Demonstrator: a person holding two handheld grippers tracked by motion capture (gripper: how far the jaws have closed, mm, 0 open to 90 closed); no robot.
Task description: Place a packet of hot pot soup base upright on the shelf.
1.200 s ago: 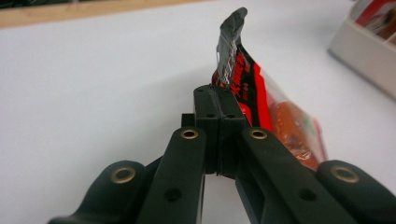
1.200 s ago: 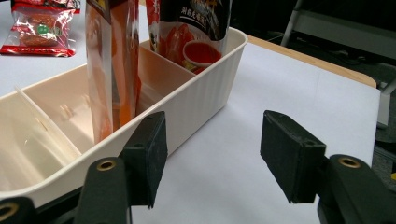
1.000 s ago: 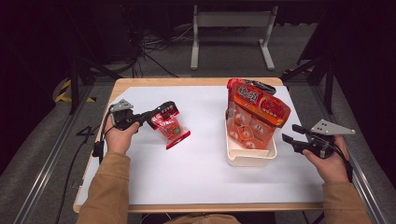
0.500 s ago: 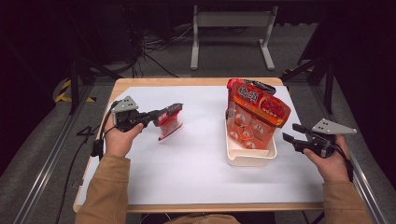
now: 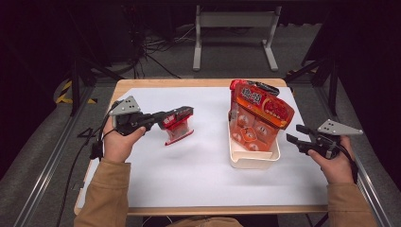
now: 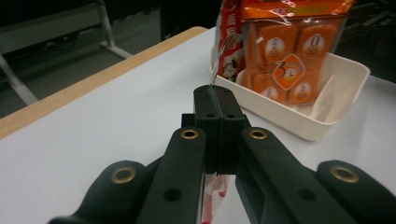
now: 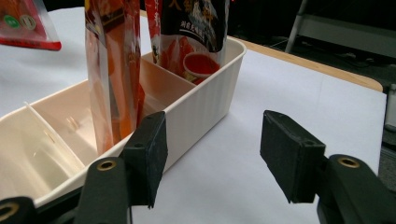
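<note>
- Step in hand, as I judge it: carrying a small snack packet to the bin. The left gripper point(image 5: 182, 115) is clamped on the top edge of the red packet point(image 5: 178, 132), jaws fully together on the thin seal; the packet hangs free above the white table cover point(image 5: 198, 175), left-centre, well apart from the bin.
- In the left gripper view the jaws are pressed flat together, with a bit of red/clear film point(image 6: 212, 198) under them, and they point toward the bin.
- The white bin point(image 5: 253, 160) stands right of centre. It has dividers; the orange bag point(image 5: 257, 120) stands upright in it, and a darker bag point(image 7: 191, 32) sits in the far compartment. The near compartment point(image 7: 42, 135) looks empty.
- The right gripper point(image 5: 302, 136) waits just right of the bin, jaws fairly wide, nothing between them, not touching the bin wall.
- Next move, prob.: bring the packet to the right, over the bin rim, and lower it into a free compartment, then open the jaws.
- Needs care: the packet is tilted and can swing, so it may catch on the orange bag or on a divider. The right gripper could steady the bin, if needed.
</note>
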